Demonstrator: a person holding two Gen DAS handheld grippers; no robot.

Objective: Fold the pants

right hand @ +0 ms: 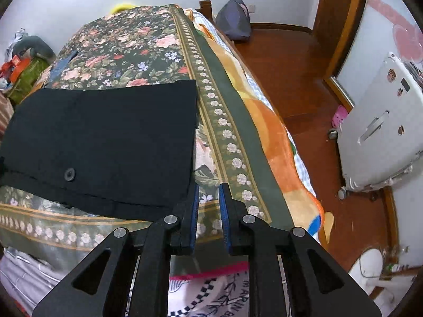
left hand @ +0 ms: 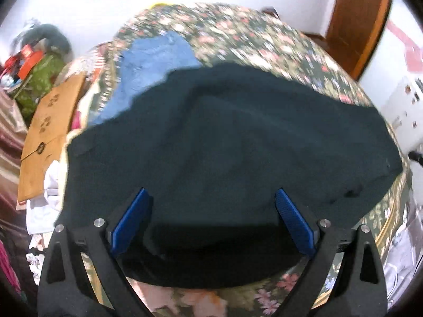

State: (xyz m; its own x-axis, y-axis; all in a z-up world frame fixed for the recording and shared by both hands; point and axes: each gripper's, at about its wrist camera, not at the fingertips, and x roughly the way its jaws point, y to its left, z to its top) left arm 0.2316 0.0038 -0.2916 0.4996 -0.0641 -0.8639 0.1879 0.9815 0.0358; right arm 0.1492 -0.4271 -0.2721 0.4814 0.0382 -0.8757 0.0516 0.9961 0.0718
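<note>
Black pants [left hand: 232, 142] lie folded on a floral bedspread [left hand: 264, 42]. In the right wrist view the pants [right hand: 105, 142] form a flat rectangle with a button [right hand: 69, 175] near the front edge. My left gripper [left hand: 212, 195] hovers over the near part of the pants, jaws wide open and empty; the view is motion-blurred. My right gripper [right hand: 207, 192] is just off the pants' right front corner, above the bedspread [right hand: 127, 45], its blue pads a narrow gap apart with nothing between them.
Blue jeans [left hand: 153, 66] lie beyond the black pants. A brown envelope [left hand: 45, 137] and clutter sit left of the bed. An orange blanket [right hand: 275, 132] hangs off the bed's right edge above a wooden floor [right hand: 296, 79]. A white suitcase [right hand: 380, 132] stands at right.
</note>
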